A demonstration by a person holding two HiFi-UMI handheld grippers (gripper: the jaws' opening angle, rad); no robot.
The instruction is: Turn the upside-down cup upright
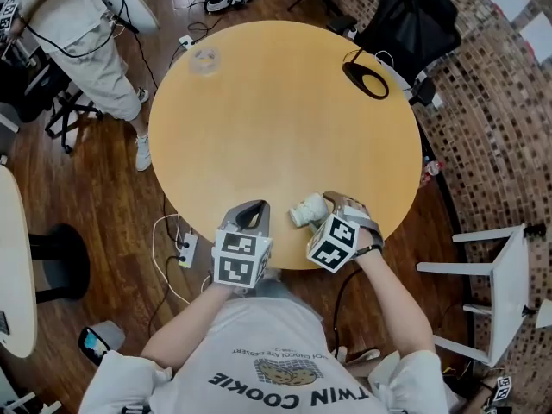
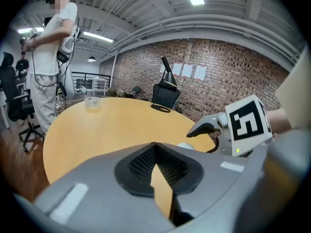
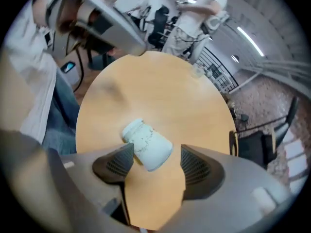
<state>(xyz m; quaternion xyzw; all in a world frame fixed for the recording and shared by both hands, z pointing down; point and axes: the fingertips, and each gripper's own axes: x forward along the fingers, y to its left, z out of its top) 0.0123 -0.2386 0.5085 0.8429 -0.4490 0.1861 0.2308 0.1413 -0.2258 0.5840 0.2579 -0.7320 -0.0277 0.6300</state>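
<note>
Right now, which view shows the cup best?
The right gripper view: the cup fills the middle, tipped over, between the open fingers of the right gripper. The head view shows it small; the left gripper view shows only a pale sliver.

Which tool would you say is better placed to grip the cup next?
Right. The right tool has its jaws apart with the cup lying tipped between them, so it probably need only close. The left tool is shut, empty, and points past the cup across the table.

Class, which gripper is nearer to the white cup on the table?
Right. The right gripper has the cup between its open jaws. The left gripper, shut, sits apart from it, on the cup's left in the head view.
</note>
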